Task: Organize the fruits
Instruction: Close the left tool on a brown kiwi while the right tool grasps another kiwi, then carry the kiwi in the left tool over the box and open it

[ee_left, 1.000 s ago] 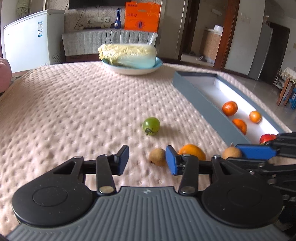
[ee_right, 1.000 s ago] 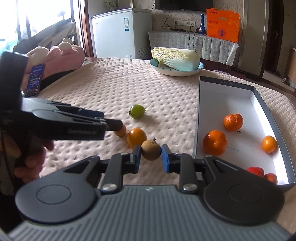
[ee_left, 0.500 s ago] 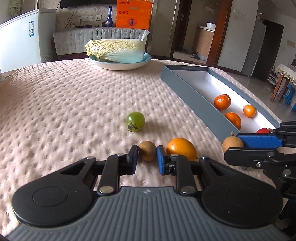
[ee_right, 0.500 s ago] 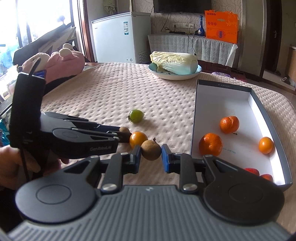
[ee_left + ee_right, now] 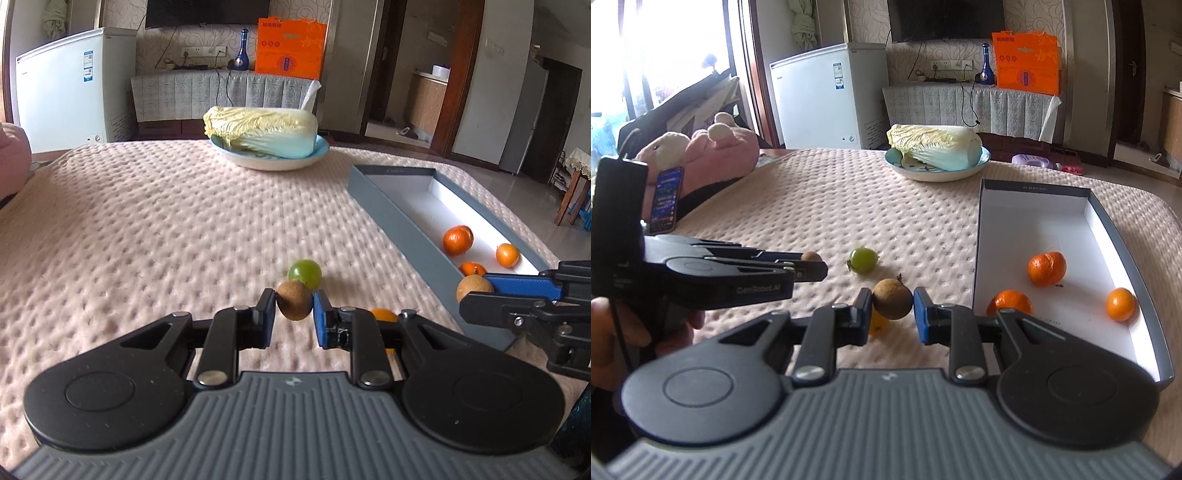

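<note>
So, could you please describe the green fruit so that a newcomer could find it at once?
Start at the grey box with the white floor on the pink quilted cover; the loose fruit lies to its left. The green fruit rests there, the only green, smooth, glossy piece, ungripped; its neighbours are brown or orange.

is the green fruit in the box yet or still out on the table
Out. The green fruit lies on the tablecloth, left of the box, beyond both grippers.

Each camera sits low on its own gripper, looking forward along the fingers, close over the surface (image 5: 147,221); both share the cabbage plate (image 5: 258,162) and box (image 5: 1115,236). Each view catches the other gripper at its edge.
</note>
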Action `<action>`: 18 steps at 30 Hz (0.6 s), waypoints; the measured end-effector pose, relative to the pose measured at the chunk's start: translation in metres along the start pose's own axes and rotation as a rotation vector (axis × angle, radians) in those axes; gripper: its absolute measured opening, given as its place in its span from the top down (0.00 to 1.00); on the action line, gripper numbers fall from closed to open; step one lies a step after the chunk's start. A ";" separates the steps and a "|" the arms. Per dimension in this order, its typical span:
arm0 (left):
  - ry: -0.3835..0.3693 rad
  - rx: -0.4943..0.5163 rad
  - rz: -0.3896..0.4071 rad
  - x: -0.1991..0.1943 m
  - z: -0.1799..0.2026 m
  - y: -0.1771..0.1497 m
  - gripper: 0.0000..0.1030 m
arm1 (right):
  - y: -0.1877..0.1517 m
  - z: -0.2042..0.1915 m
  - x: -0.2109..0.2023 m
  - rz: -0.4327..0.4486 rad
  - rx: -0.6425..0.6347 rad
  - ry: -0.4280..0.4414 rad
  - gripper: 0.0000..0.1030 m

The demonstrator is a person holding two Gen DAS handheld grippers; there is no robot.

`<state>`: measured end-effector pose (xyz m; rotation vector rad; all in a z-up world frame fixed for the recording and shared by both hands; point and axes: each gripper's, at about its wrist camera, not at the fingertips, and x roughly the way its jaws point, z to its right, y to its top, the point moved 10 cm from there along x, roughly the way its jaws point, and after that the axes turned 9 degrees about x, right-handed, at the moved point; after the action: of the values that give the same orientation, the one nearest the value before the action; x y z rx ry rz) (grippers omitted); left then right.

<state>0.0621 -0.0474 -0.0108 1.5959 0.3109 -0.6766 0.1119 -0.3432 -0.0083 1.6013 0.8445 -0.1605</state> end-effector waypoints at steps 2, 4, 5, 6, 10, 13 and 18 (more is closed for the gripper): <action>0.004 0.005 0.009 -0.003 0.002 0.004 0.75 | 0.003 0.000 -0.001 0.010 0.004 0.004 0.73; 0.006 0.009 0.014 -0.004 0.006 0.009 0.75 | 0.005 -0.001 -0.004 0.020 0.005 0.007 0.73; 0.005 0.010 0.017 -0.003 0.008 0.012 0.75 | 0.006 0.000 -0.006 0.024 0.005 0.008 0.73; 0.004 0.011 0.020 -0.003 0.010 0.015 0.75 | 0.007 0.001 -0.008 0.029 0.007 0.008 0.73; -0.008 0.011 0.035 0.001 0.023 0.026 0.75 | 0.009 0.008 -0.016 0.045 0.018 0.000 0.73; -0.026 0.010 0.041 0.007 0.036 0.033 0.75 | 0.010 0.017 -0.024 0.057 0.025 -0.015 0.73; -0.064 0.026 0.057 0.020 0.066 0.044 0.75 | 0.011 0.035 -0.035 0.073 0.046 -0.050 0.73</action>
<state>0.0873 -0.1215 0.0118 1.5980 0.2095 -0.6887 0.1051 -0.3900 0.0113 1.6623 0.7475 -0.1690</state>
